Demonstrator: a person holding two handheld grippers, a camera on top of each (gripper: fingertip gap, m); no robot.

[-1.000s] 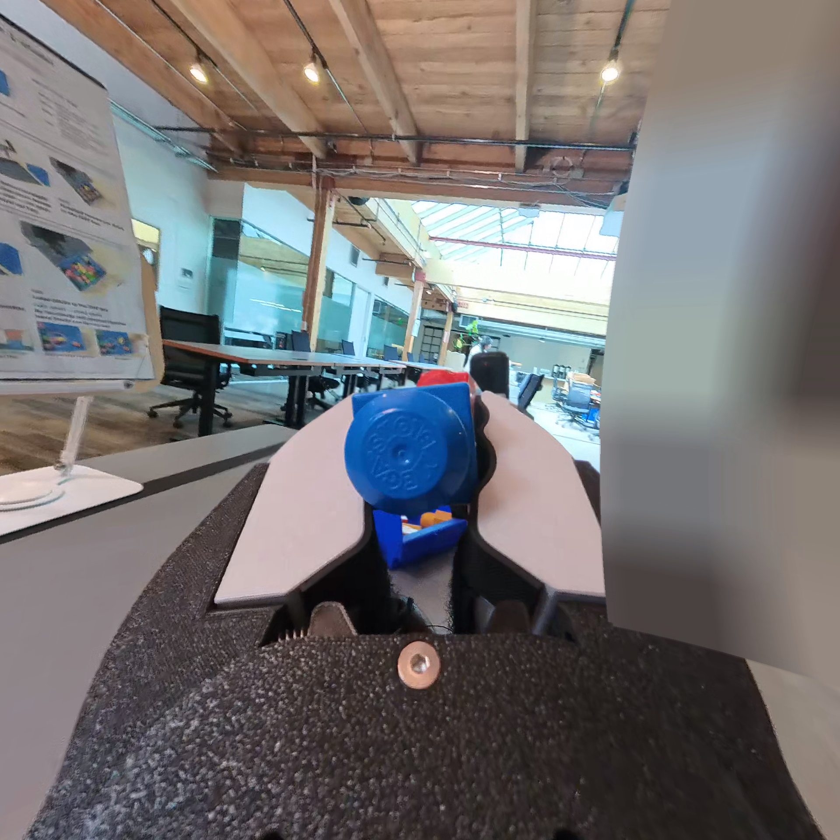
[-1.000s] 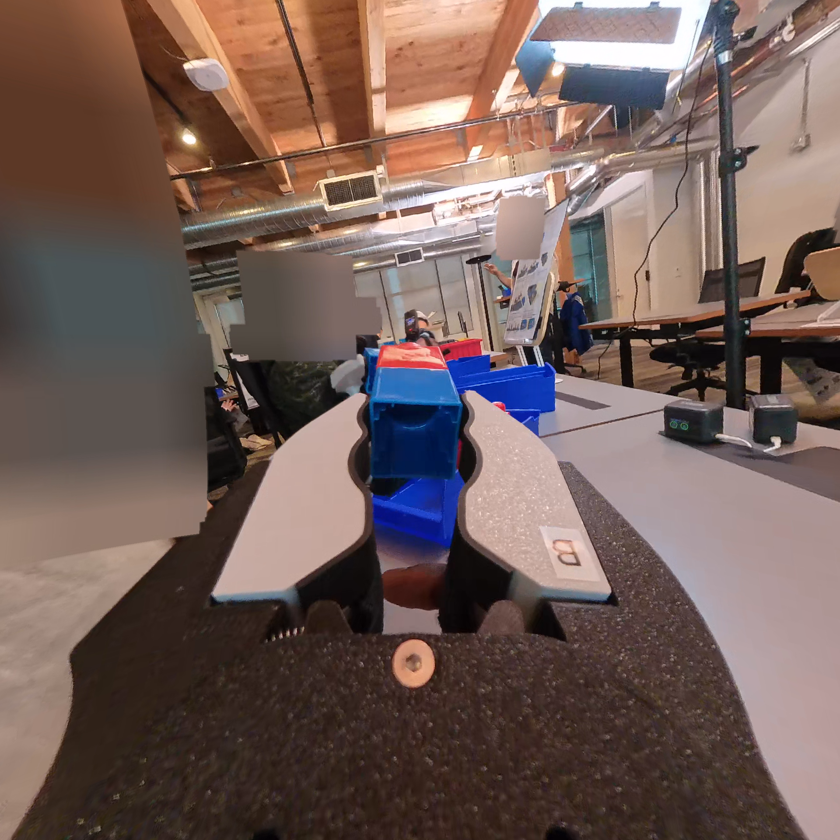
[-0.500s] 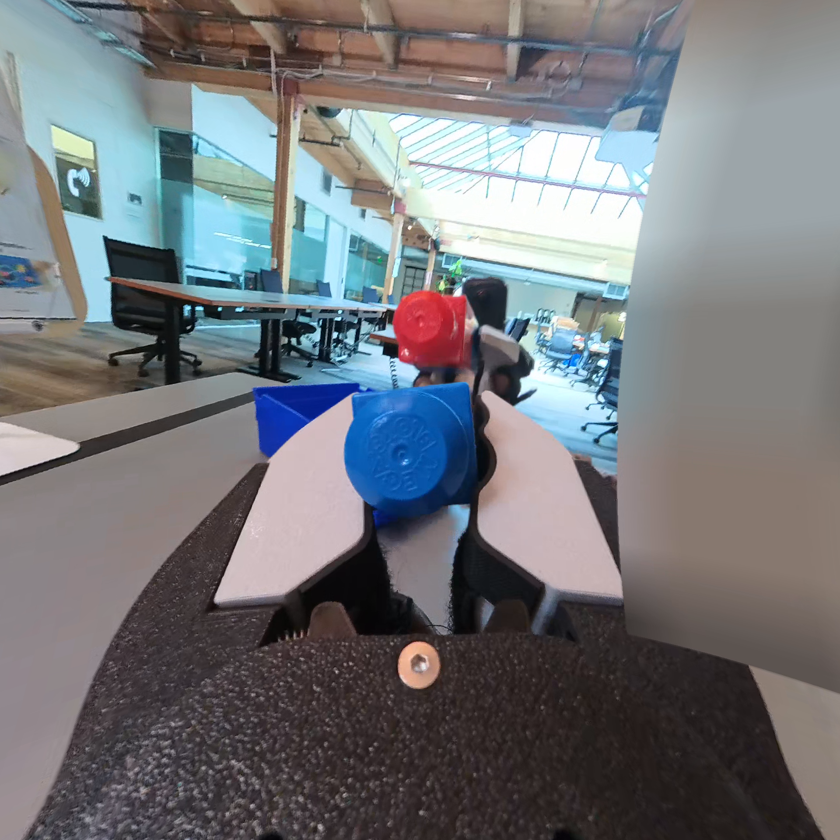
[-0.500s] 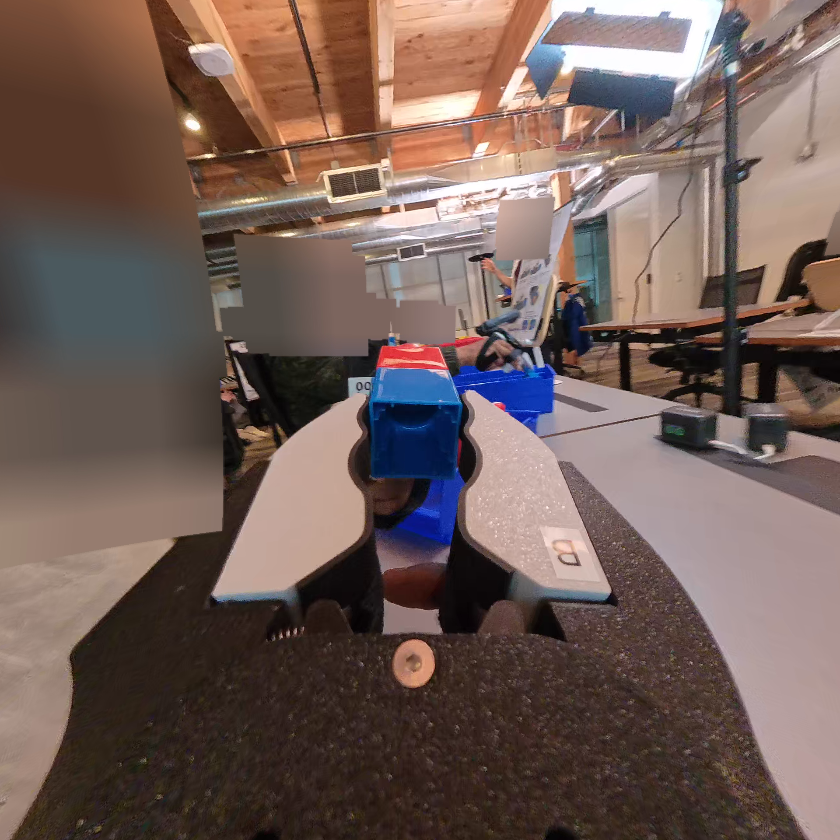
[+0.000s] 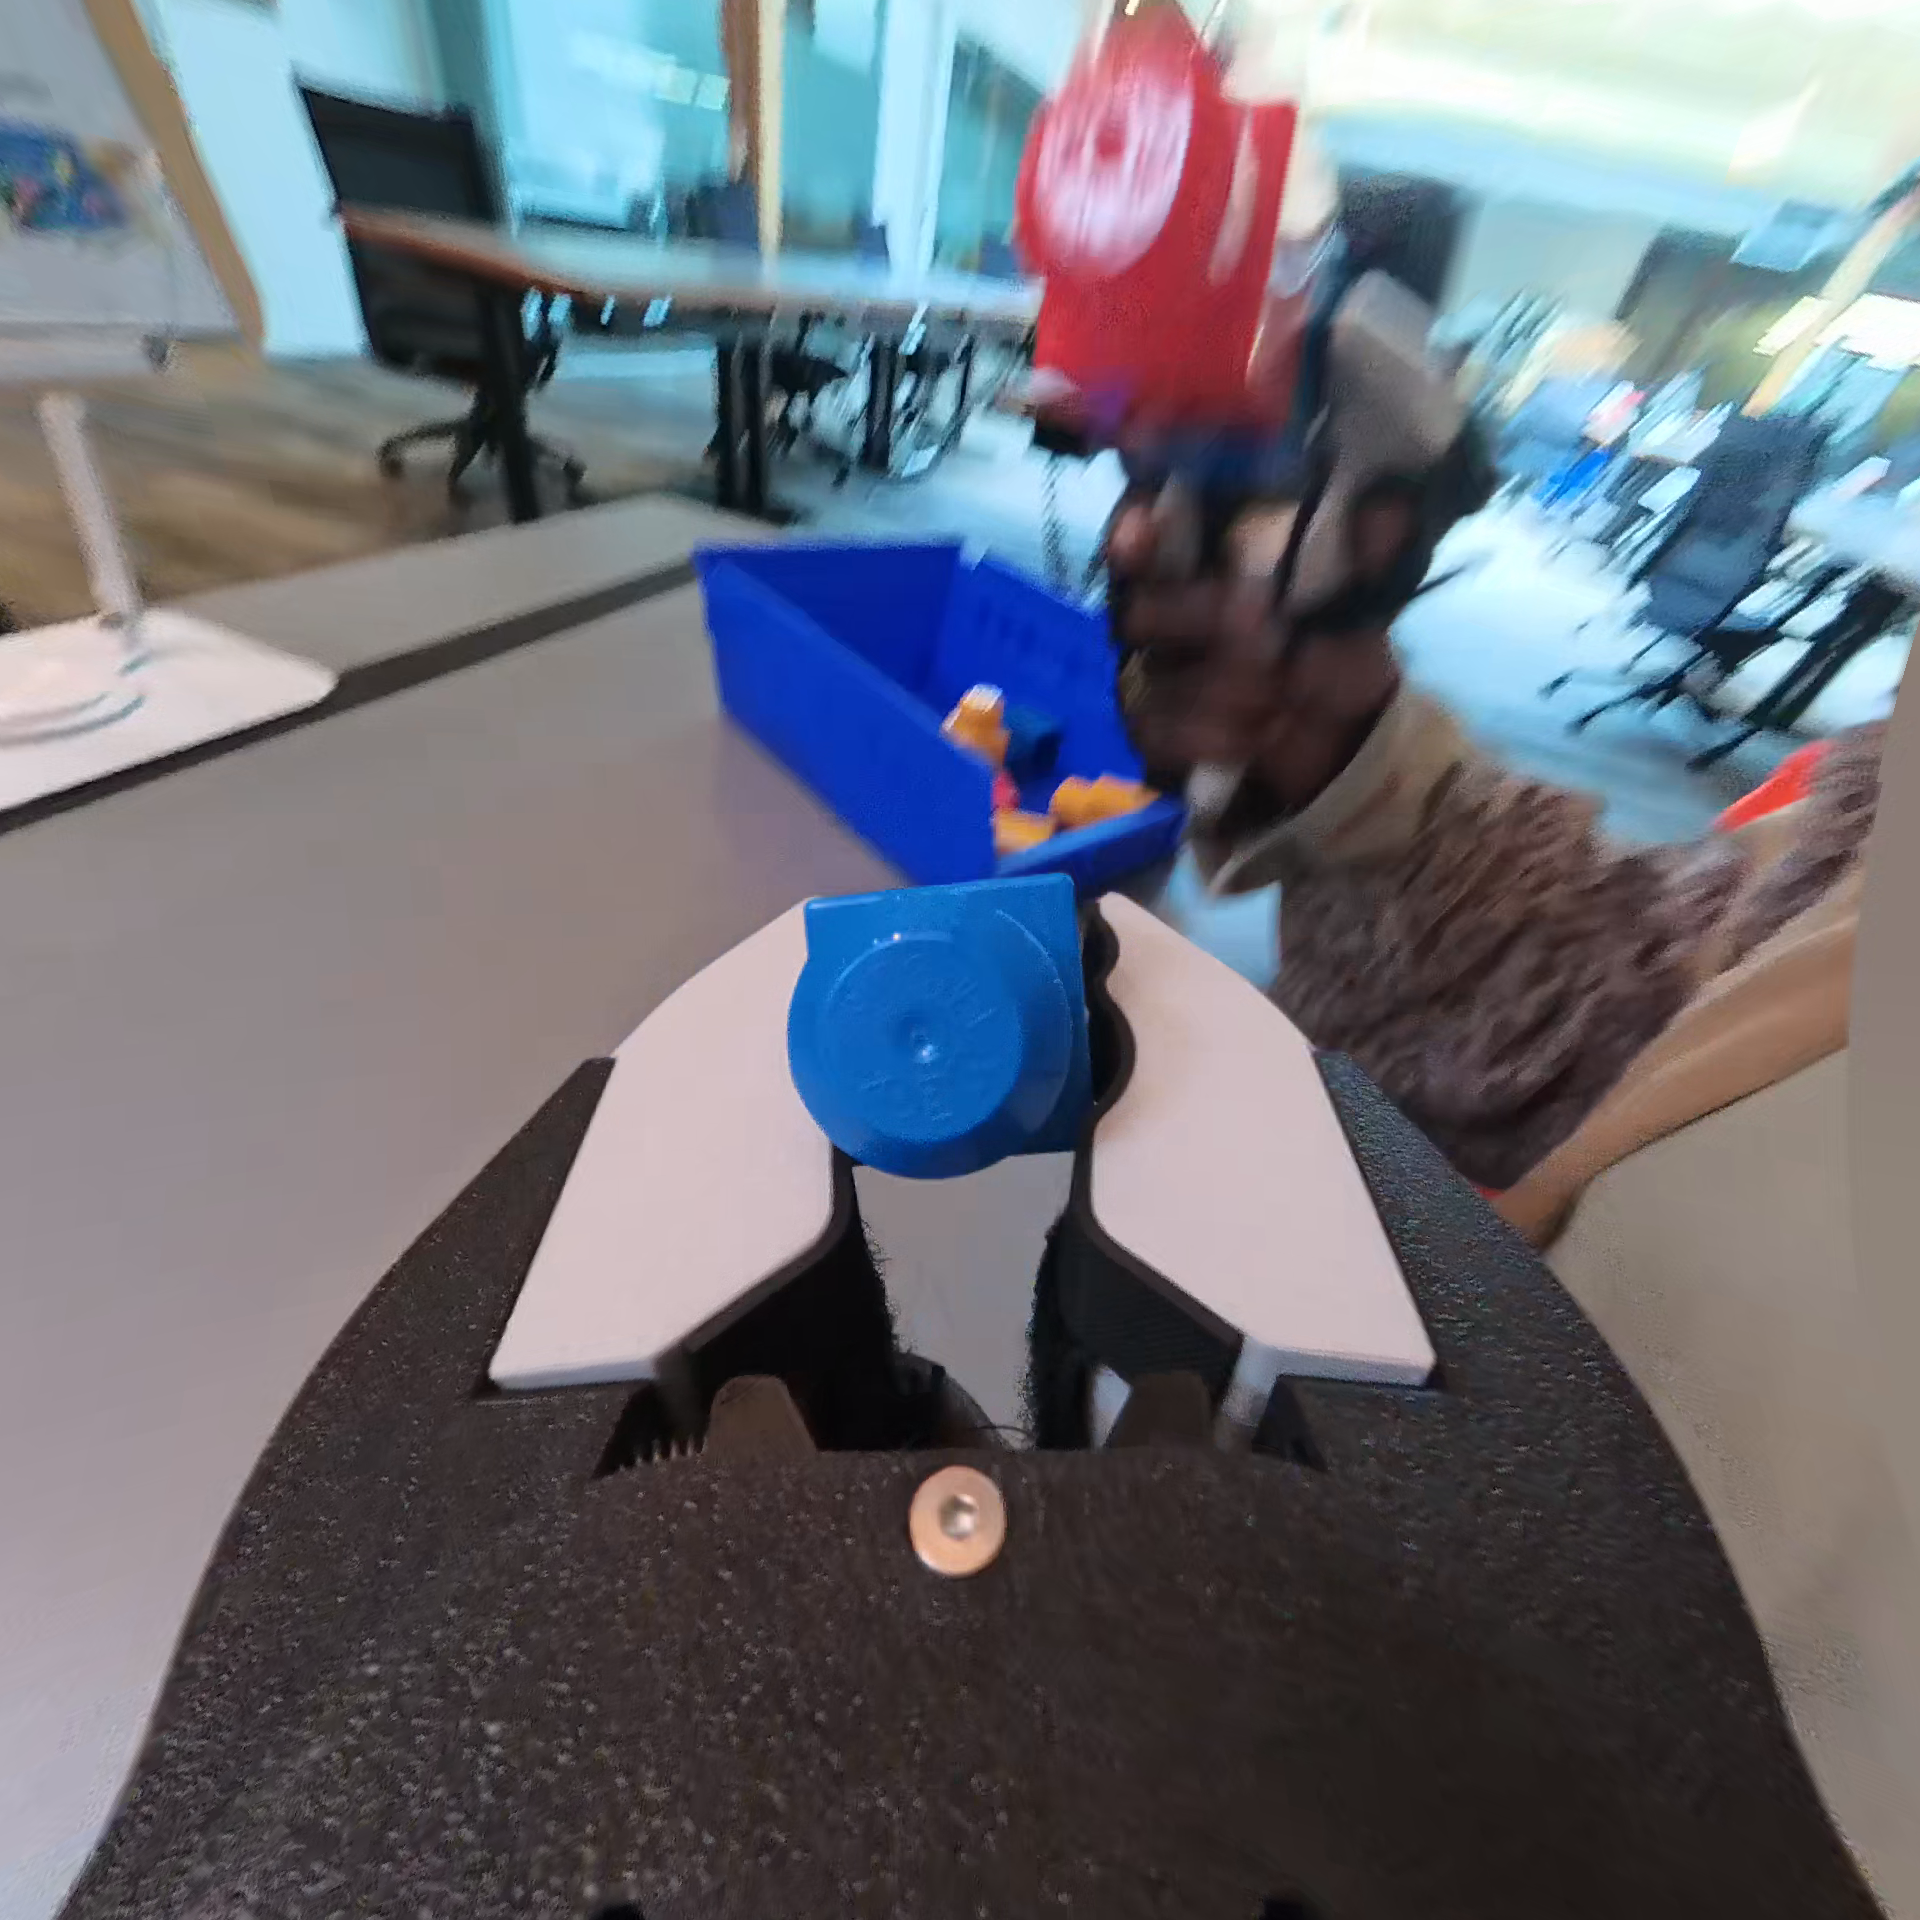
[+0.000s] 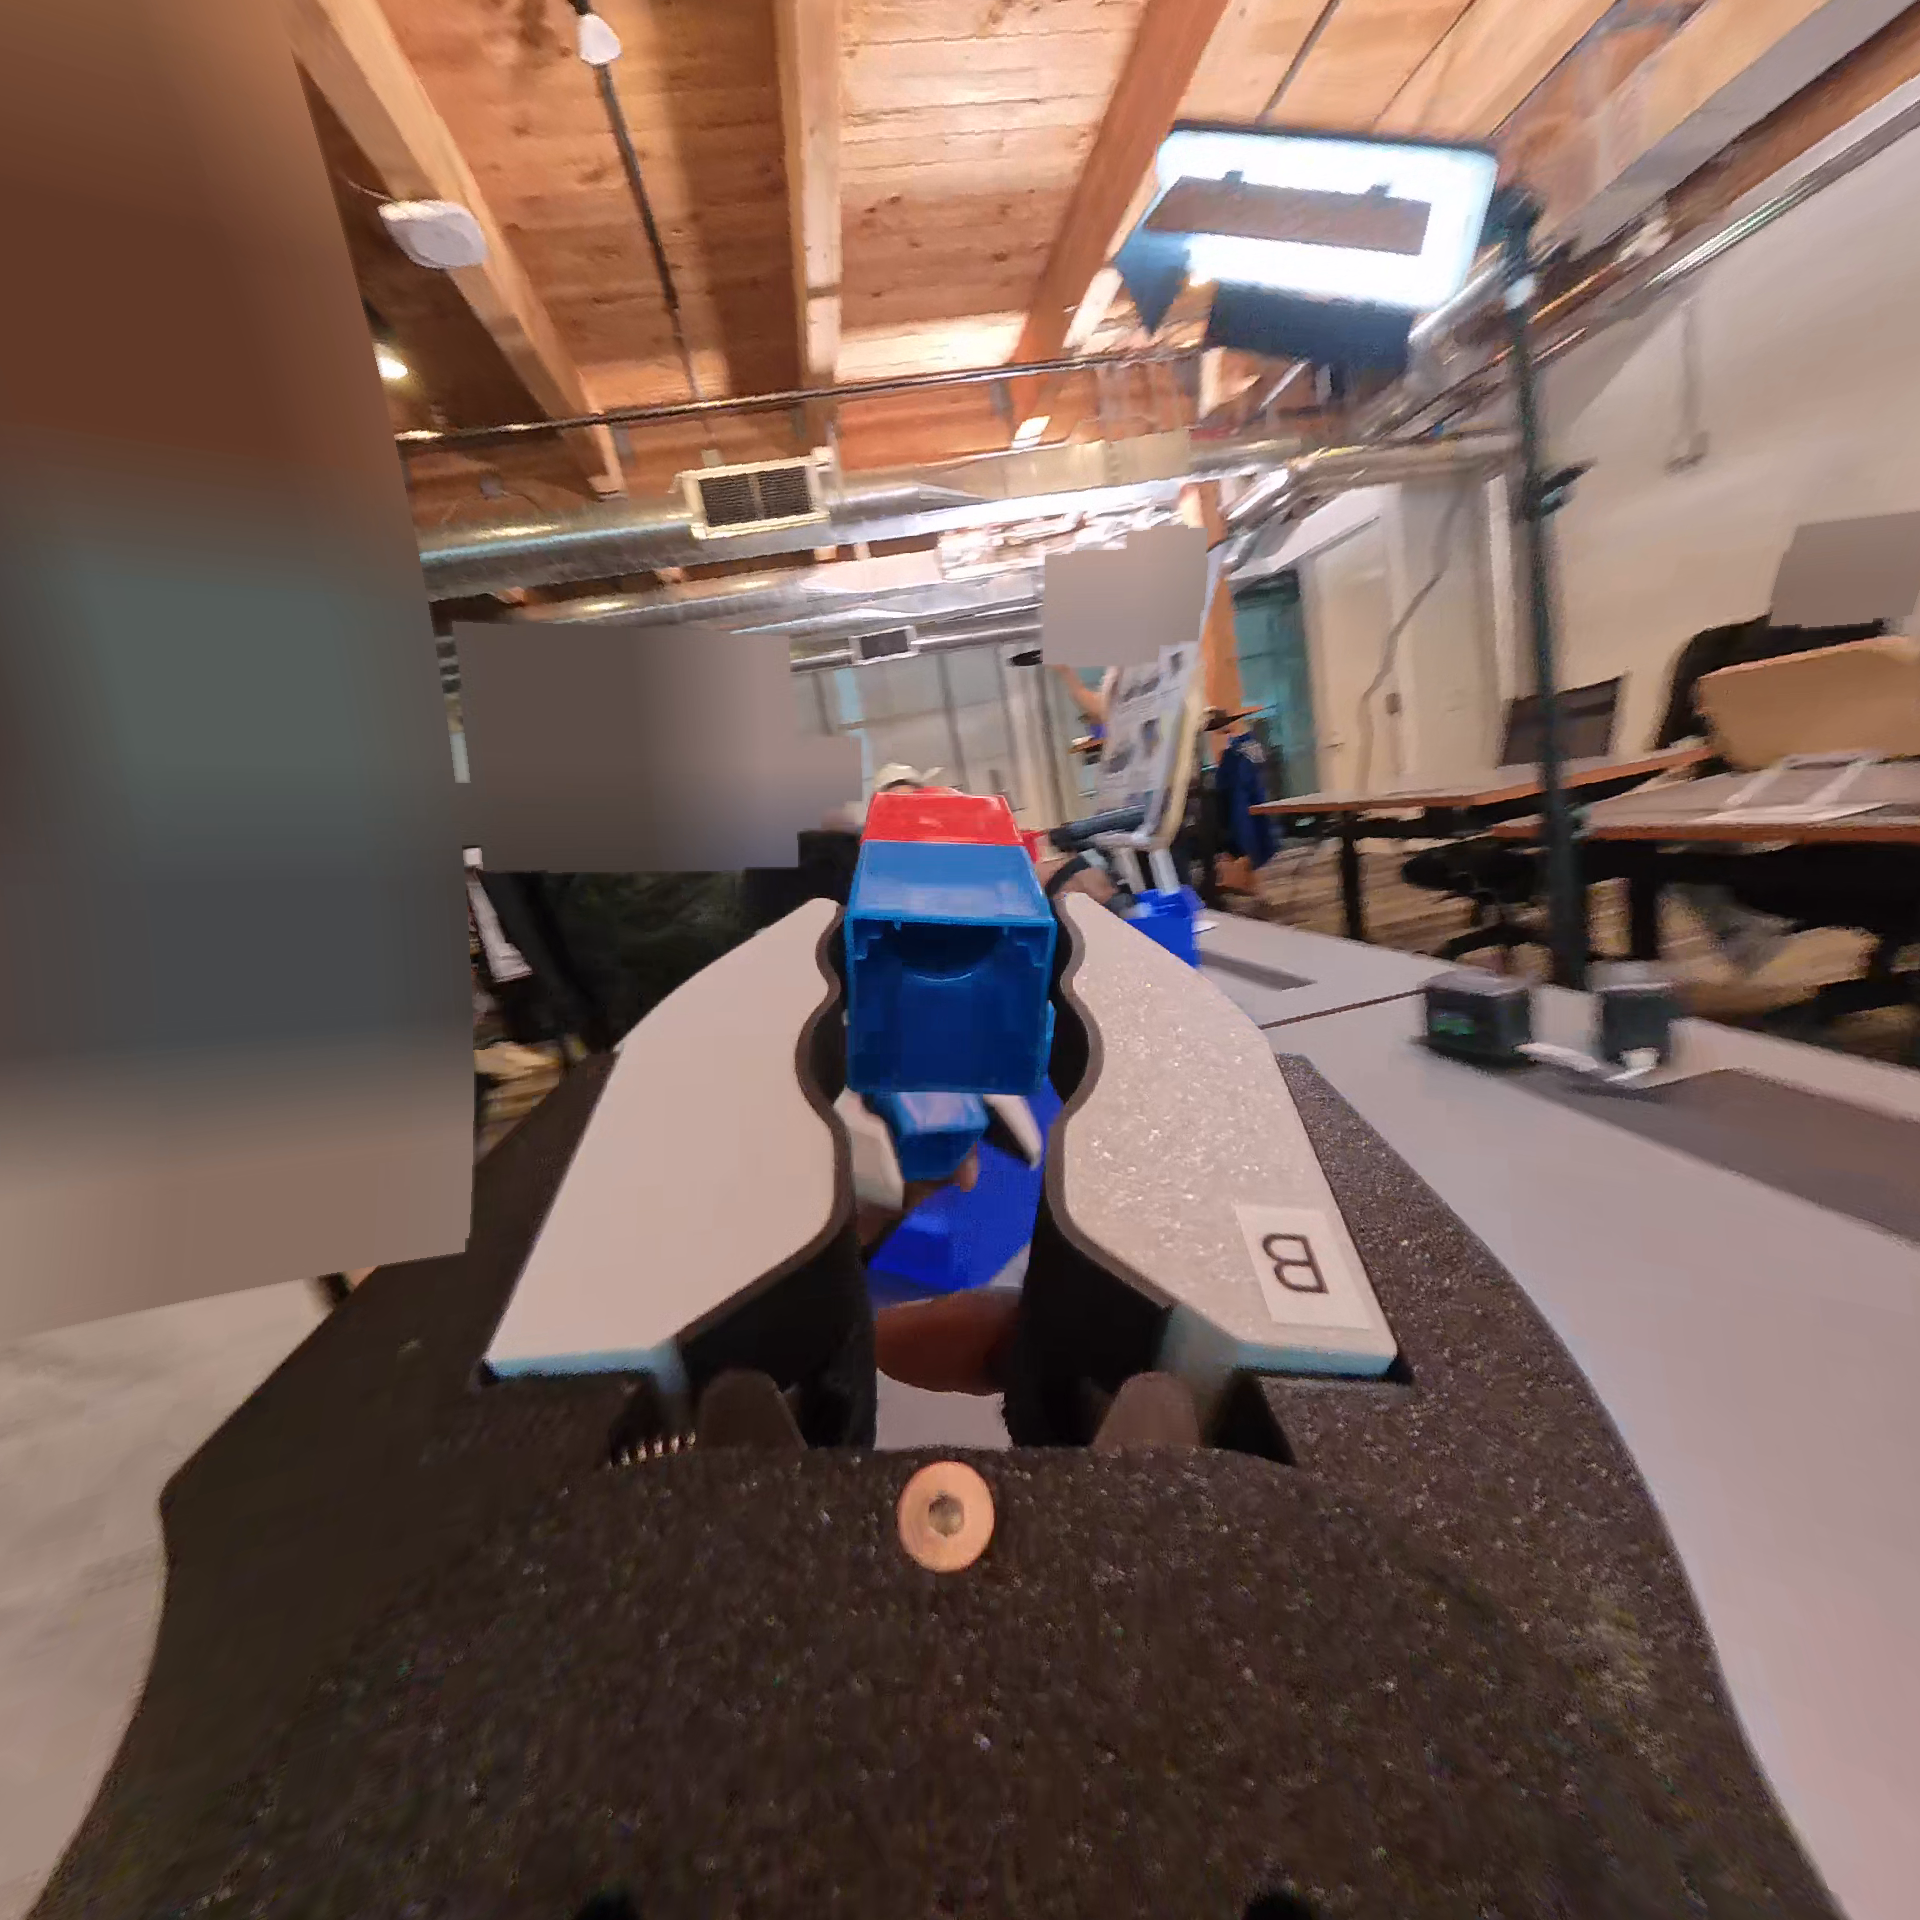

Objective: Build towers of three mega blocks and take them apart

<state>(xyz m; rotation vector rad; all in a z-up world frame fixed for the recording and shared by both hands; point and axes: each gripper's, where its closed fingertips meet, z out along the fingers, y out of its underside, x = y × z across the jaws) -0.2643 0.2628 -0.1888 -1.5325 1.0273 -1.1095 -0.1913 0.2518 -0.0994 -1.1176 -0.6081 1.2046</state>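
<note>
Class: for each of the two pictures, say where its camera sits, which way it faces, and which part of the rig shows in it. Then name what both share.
Left wrist view: on the left gripper, looking along its fingers over the grey table to a blue bin; it clamps a blue block.
Right wrist view: on the right gripper, aimed across the room toward the ceiling; it clamps a blue-and-red stack.
Shared: the stack and left gripper.

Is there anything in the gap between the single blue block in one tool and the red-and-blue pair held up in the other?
Nothing visible. In the left wrist view the blue plastic block, clamped in the left tool, faces the blurred red block across open air. The blue plastic bin lies lower, on the grey table.
</note>
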